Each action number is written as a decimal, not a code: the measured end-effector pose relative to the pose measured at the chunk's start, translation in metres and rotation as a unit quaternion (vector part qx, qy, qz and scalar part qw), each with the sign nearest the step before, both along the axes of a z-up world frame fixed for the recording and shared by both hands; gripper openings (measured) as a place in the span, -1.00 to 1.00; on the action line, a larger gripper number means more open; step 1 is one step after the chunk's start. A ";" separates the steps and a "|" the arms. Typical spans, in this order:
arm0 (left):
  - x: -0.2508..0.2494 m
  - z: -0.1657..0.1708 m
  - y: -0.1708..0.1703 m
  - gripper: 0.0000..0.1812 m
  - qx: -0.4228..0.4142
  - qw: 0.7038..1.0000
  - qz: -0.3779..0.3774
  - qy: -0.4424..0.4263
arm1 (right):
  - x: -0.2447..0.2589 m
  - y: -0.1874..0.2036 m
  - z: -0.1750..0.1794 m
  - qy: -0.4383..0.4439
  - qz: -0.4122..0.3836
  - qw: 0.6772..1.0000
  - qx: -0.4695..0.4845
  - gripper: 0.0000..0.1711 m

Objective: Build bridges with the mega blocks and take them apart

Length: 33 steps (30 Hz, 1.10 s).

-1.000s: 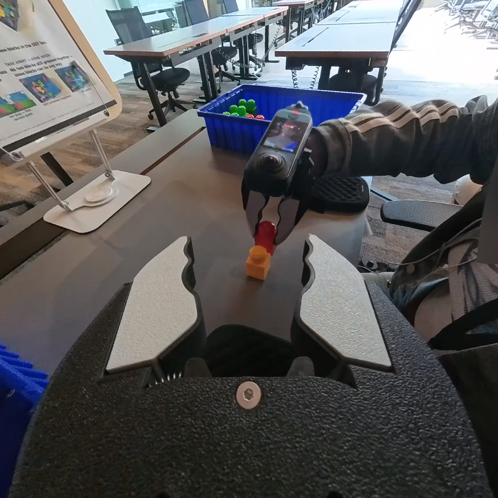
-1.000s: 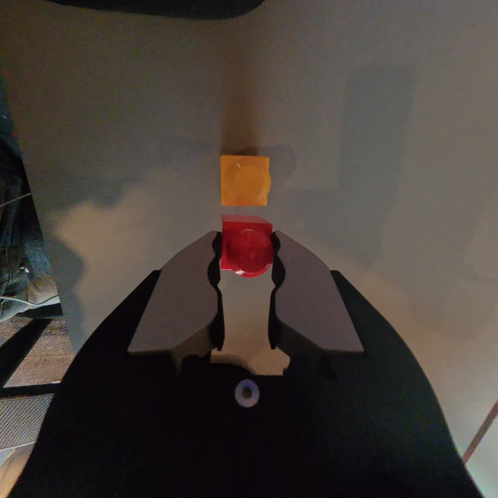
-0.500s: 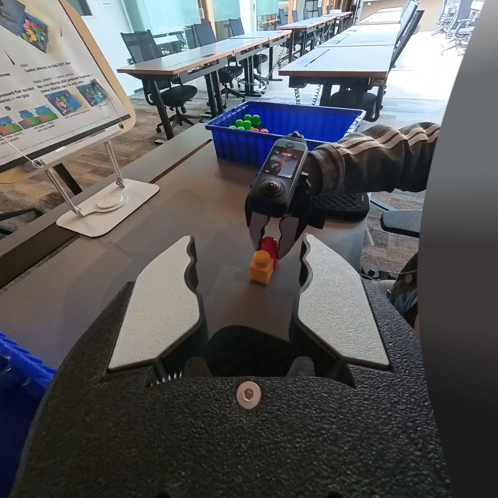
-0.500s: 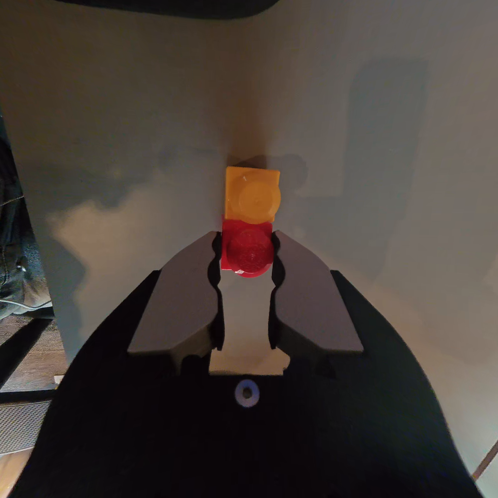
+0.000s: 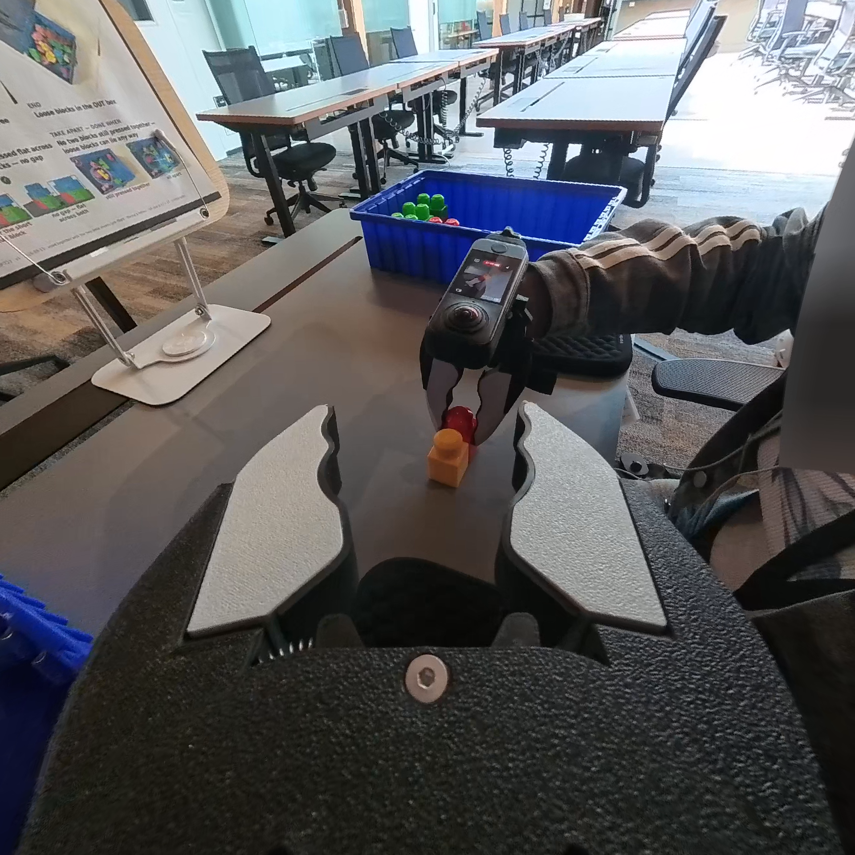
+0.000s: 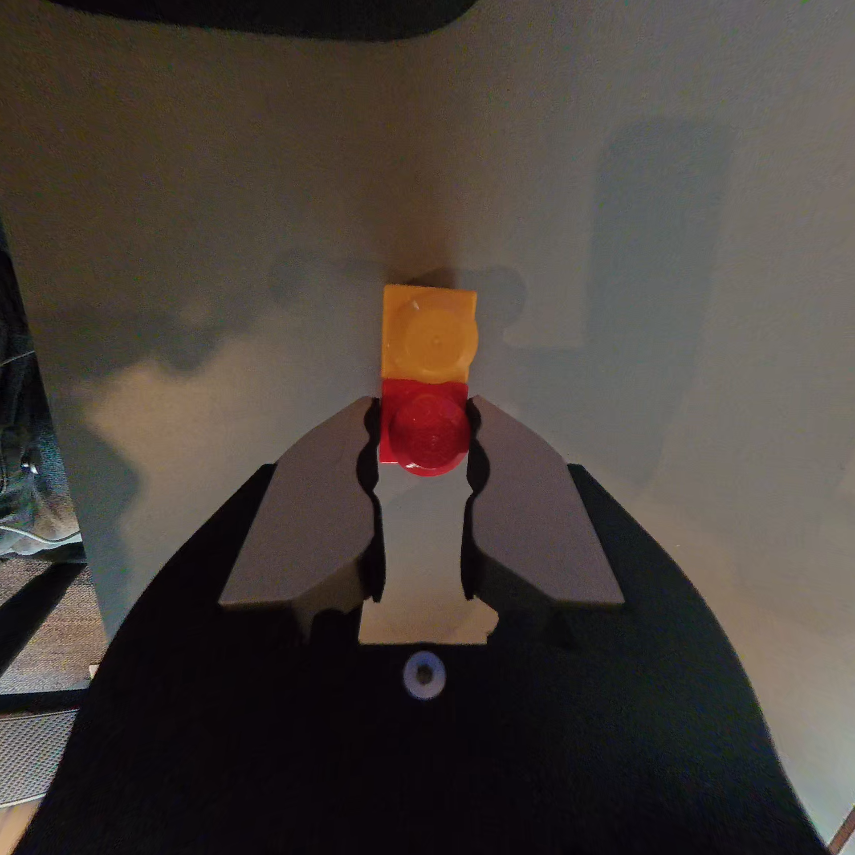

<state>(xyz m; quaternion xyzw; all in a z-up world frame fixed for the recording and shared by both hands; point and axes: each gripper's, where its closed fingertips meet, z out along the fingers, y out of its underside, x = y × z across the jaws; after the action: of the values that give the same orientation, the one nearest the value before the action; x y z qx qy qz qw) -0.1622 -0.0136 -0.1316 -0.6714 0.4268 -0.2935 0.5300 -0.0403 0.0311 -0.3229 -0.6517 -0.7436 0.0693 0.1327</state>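
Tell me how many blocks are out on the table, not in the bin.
2. An orange block stands on the table, and a red block sits right behind it, touching, held in the right gripper. More may be hidden.

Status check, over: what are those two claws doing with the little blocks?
Right gripper shut on red block, against orange block. Left gripper open, empty. Nothing blocking.

The left wrist view looks low across the dark counter [image 5: 231, 462]; the right wrist view looks straight down, close. Both share the small orange plastic block [image 5: 447, 458] [image 6: 429, 334].
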 end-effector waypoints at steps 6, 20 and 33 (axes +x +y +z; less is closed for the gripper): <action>-0.001 0.000 0.000 -0.20 0.001 1.000 0.001 -0.001 | 0.000 0.000 0.000 0.008 -0.003 1.000 -0.001 -0.60; -0.009 -0.002 0.005 -0.16 -0.005 1.000 0.018 -0.002 | -0.003 -0.003 0.007 0.044 -0.030 0.998 -0.018 -0.37; -0.120 0.003 0.028 -0.13 -0.006 0.984 0.179 0.017 | 0.009 -0.013 0.095 0.201 -0.070 0.977 0.034 -0.21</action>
<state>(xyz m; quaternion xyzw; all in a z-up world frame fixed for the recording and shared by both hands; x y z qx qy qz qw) -0.2824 0.0144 -0.1286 -0.7451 0.3067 -0.1850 0.5626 -0.0316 0.0177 -0.2279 -0.6700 -0.6562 0.1643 0.3056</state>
